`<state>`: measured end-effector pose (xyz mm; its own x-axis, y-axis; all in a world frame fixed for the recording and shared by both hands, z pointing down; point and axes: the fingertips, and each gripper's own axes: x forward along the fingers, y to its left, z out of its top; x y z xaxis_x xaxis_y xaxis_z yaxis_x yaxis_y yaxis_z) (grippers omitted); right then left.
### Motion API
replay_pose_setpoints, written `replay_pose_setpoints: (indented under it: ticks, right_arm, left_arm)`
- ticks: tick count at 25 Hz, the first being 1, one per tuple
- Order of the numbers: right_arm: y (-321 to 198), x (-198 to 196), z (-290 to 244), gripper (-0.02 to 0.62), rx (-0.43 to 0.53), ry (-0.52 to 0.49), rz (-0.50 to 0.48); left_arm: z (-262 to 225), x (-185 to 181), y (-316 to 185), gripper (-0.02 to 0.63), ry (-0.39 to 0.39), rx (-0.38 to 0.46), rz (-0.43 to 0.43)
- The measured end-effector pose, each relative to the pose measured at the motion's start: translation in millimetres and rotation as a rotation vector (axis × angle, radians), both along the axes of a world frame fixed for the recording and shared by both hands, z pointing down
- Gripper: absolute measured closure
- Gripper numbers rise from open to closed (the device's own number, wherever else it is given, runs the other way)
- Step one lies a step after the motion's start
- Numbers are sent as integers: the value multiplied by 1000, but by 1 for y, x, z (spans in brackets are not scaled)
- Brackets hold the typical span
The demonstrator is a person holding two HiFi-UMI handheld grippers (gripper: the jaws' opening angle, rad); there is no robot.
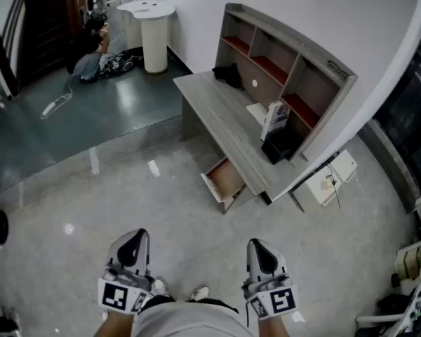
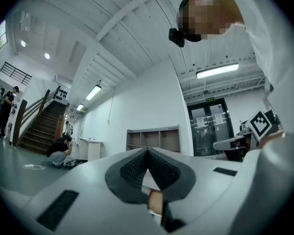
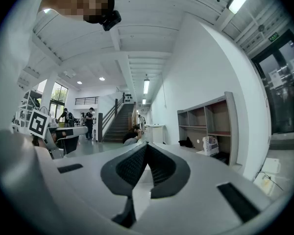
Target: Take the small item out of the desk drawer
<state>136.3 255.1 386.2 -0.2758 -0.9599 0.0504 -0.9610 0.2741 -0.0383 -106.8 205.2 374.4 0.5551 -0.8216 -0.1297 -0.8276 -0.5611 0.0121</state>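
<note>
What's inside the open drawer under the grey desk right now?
The pulled-out drawer shows only a bare reddish-brown bottom; no small item visible. Its rear is covered by the grey wooden desk top.

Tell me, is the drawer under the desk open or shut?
Open. The drawer sticks out from under the desk, and its brown inside shows. Whether anything lies in it, I cannot tell from here.
</note>
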Motion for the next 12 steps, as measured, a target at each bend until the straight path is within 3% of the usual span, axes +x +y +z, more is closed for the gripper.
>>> replay_pose_setpoints:
  ticks: [12]
  right_arm:
    - [9,37,6,574,25,-76,-54]
  left_arm:
    - [7,30,19,591,-37,-13,-39]
